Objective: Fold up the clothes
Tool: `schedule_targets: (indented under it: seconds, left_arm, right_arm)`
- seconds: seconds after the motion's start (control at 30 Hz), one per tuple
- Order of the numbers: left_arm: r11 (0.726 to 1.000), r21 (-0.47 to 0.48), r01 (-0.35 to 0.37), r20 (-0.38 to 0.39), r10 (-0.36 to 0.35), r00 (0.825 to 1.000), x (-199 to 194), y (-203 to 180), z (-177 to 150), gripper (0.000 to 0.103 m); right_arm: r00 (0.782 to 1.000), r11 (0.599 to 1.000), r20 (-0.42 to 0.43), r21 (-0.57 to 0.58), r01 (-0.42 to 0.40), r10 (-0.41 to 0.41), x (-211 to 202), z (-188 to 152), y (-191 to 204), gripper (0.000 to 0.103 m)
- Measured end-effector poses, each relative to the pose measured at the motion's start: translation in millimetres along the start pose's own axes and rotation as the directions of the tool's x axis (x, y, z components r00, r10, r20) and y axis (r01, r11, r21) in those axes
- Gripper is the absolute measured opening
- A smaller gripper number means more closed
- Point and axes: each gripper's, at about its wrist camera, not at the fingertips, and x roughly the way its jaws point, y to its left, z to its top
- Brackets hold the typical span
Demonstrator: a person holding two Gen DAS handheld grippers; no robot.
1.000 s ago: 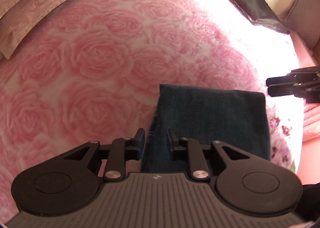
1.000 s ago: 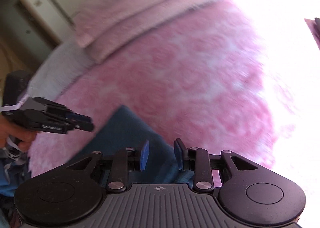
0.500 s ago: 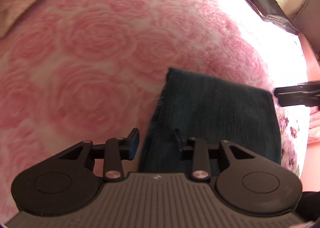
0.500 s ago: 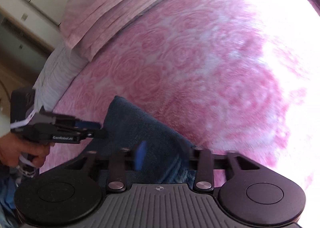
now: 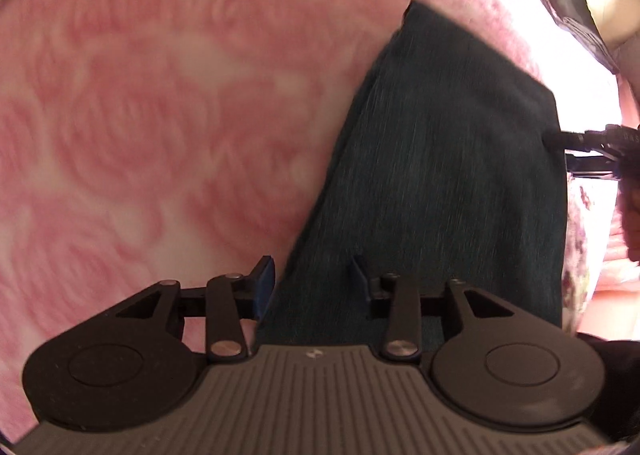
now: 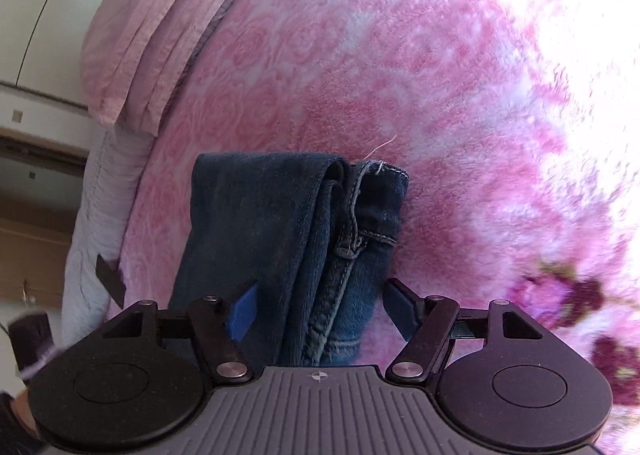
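So the folded jeans [image 6: 280,239] are lying flat on the pink rose blanket [image 6: 400,75], near the edge of the bed, and both claws are lined up at opposite ends of the bundle. Left gripper [image 5: 310,283] has its jaws apart, straddling the long edge of the denim, nothing pinched yet. Right gripper [image 6: 318,311] is spread wide around the end where the waistband seams and layers show, also not gripping. My guess is they're positioned like that to grab both ends at once, either for one more fold or to lift the stack without it flopping open.
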Motion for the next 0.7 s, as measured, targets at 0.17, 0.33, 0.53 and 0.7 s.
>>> schedule_targets:
  seconds: [0.17, 0.33, 0.53, 0.7]
  left_arm:
    - [0.997, -0.059, 0.041, 0.018, -0.04, 0.999, -1.7, 8.9, -8.7, 0.037]
    - [0.996, -0.043, 0.074, 0.032, -0.072, 0.997, -3.7, -17.9, -23.1, 0.033]
    - [0.994, -0.029, 0.11, 0.068, -0.108, 0.992, -1.4, -58.9, -38.2, 0.034]
    - [0.998, 0.005, 0.064, 0.094, -0.064, 0.993, -20.6, -61.0, -46.5, 0.033]
  right_arm:
    - [0.999, 0.999, -0.036, 0.034, 0.023, -0.022, 6.4, 18.4, 3.9, 0.043]
    - [0.998, 0.994, -0.059, -0.108, 0.03, -0.036, 7.3, 65.4, 31.5, 0.036]
    - [0.995, 0.897, -0.09, -0.442, -0.006, -0.037, 53.6, 136.5, 89.9, 0.037]
    - [0.993, 0.85, -0.06, -0.525, 0.053, -0.098, 60.9, 131.3, 99.8, 0.044]
